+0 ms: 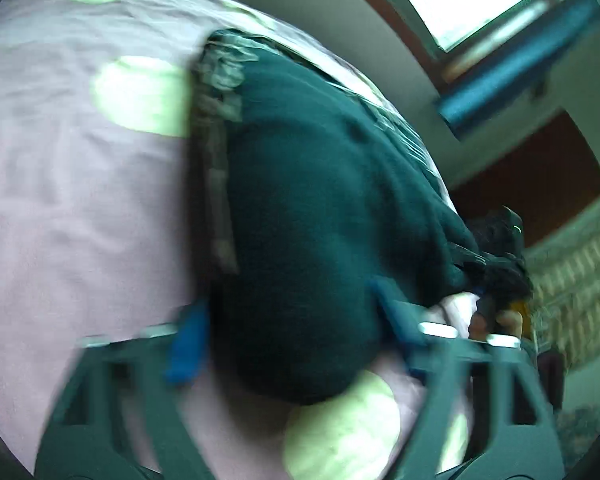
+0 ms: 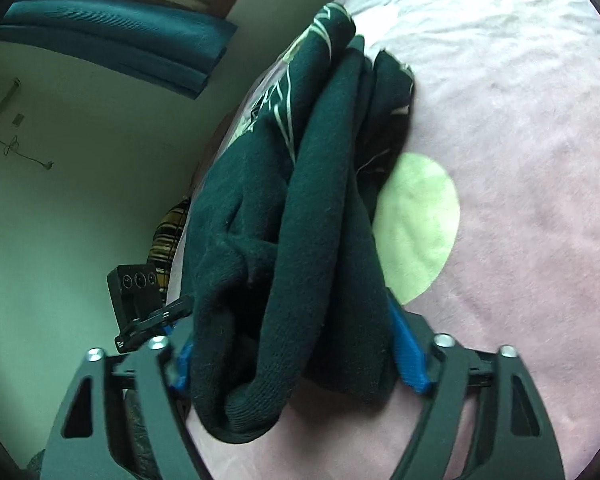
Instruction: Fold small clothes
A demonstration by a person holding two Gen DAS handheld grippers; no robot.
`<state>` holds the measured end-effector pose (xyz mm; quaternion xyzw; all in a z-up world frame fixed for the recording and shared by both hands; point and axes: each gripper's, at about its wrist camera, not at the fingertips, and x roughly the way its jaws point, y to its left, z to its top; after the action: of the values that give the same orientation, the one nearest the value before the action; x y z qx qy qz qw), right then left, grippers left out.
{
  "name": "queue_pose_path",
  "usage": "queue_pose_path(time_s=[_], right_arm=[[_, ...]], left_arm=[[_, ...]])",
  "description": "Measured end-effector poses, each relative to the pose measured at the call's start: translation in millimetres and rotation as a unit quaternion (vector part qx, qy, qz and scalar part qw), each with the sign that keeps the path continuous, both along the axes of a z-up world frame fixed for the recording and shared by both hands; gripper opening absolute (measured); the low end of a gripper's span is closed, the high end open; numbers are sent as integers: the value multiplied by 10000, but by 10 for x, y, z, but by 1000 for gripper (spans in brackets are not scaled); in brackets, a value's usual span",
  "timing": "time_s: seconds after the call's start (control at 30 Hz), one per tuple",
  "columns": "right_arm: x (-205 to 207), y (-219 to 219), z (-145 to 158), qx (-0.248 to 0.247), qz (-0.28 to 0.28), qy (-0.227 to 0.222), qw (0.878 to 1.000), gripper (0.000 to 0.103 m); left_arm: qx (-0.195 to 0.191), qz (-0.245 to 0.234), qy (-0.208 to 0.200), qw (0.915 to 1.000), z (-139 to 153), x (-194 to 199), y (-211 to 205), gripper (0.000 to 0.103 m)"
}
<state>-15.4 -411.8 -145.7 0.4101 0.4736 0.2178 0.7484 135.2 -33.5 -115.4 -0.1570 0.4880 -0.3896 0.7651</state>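
While one dark green garment [image 2: 300, 240] lay centre-frame on one pink sheet [image 2: 520, 200], we saw our left gripper [image 1: 288, 344] and right gripper [image 2: 292, 344] each clamped on it.

The garment [image 2: 284, 208] is showing dark teal with pale line markings. The bedcover [image 2: 520, 168] is showing pink with light green dots [image 2: 418, 228]. Both grippers [image 2: 296, 356] [image 1: 288, 340] are showing black frames with blue pads [image 2: 408, 356].

Garment [image 2: 300, 208] bunched on bedspread [image 2: 520, 200], between both hand-held grippers' jaws.
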Motion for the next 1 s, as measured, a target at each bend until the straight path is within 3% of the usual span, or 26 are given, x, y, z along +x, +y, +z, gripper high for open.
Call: queue_pose_path(time_s=[0.23,0.53,1.0], right_arm=[[-163,-197,-10,440,-159,9,9989,55],[-442,-242,35,517,-154,43,9985,54],[-363,-113,-43,674,-99,-52,9977,54]], left_arm=[[249,207,-265,9991,203,-92,-39,48],[421,274,-188,9986,327,-268,-148,47],[396,265,-255,9985,236,-383,-175,47]])
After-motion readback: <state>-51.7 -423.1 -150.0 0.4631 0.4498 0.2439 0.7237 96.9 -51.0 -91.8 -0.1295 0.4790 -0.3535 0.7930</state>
